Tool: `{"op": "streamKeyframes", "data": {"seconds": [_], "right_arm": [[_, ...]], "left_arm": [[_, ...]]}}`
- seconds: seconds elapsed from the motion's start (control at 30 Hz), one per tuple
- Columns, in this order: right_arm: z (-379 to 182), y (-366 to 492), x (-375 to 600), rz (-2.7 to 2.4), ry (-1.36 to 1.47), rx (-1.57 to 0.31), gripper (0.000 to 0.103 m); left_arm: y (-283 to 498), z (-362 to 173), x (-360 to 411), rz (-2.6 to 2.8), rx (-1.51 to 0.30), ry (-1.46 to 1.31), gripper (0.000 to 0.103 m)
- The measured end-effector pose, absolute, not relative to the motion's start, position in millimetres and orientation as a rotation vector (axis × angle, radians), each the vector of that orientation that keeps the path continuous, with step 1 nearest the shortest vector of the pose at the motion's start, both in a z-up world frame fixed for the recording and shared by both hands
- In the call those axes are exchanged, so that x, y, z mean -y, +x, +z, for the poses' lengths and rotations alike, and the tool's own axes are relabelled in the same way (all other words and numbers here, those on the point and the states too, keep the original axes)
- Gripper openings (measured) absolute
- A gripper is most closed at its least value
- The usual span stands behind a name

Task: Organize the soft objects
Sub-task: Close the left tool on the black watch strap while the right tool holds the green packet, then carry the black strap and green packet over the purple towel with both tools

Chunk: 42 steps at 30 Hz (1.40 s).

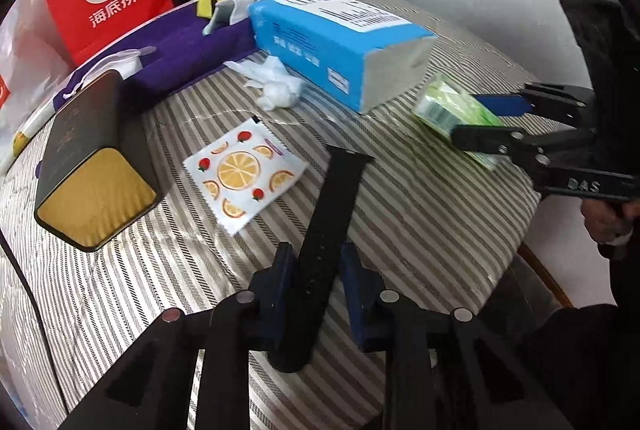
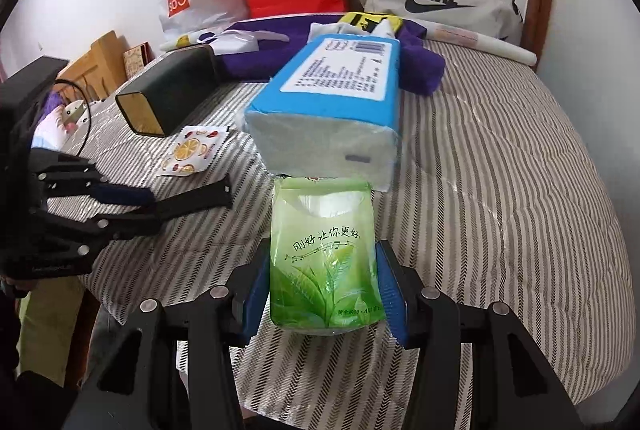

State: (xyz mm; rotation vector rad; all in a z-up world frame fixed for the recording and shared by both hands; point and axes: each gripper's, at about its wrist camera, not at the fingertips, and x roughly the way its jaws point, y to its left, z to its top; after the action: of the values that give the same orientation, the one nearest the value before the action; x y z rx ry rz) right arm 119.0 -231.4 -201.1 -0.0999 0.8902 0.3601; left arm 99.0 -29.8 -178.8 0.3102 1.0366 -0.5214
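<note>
We hold 2 things at once. Right gripper [image 2: 322, 290] clamped on green tissue pack [image 2: 324, 262], just in front of blue tissue pack [image 2: 332, 98] on bed [image 2: 500, 170]. Left gripper [image 1: 316, 270] pinches black strap [image 1: 324, 230], left of blue tissue pack. Step judged: carrying. Next: find spot, set down gently.

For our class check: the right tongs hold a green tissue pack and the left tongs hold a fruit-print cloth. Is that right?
Not quite. The left tongs hold a black strap, as the left wrist view shows; the cloth lies loose. The right tongs do hold the tissue pack.
</note>
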Motion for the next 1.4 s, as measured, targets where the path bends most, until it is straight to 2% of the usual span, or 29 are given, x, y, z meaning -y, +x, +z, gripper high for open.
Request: {"op": "streamKeyframes", "data": {"seconds": [0.23,0.33,0.7,0.97,1.4], "right_arm": [[-203.7,120.4,231.0,0.369,-0.093,-0.883,0.05],[-204.2,119.8,232.2,0.37,-0.087,-0.881,0.05],[-206.1,117.6,230.9,0.365,-0.079,-0.872,0.051],[-197.8,112.4,227.8,0.375,-0.088,-0.859,0.049],[-171.1,103.9,222.8,0.395,-0.118,-0.81,0.049]], "left_arm": [[115.8,-182.1,44.1,-0.542,-1.029,0.299,0.029],[108.7,-181.0,49.2,-0.547,-1.025,0.331,0.022],[106.4,-182.2,48.8,-0.524,-1.006,0.291,0.022],[106.3,-178.0,34.7,-0.48,-1.021,0.152,0.021],[91.4,-146.0,22.4,-0.459,-0.963,0.109,0.02]]}}
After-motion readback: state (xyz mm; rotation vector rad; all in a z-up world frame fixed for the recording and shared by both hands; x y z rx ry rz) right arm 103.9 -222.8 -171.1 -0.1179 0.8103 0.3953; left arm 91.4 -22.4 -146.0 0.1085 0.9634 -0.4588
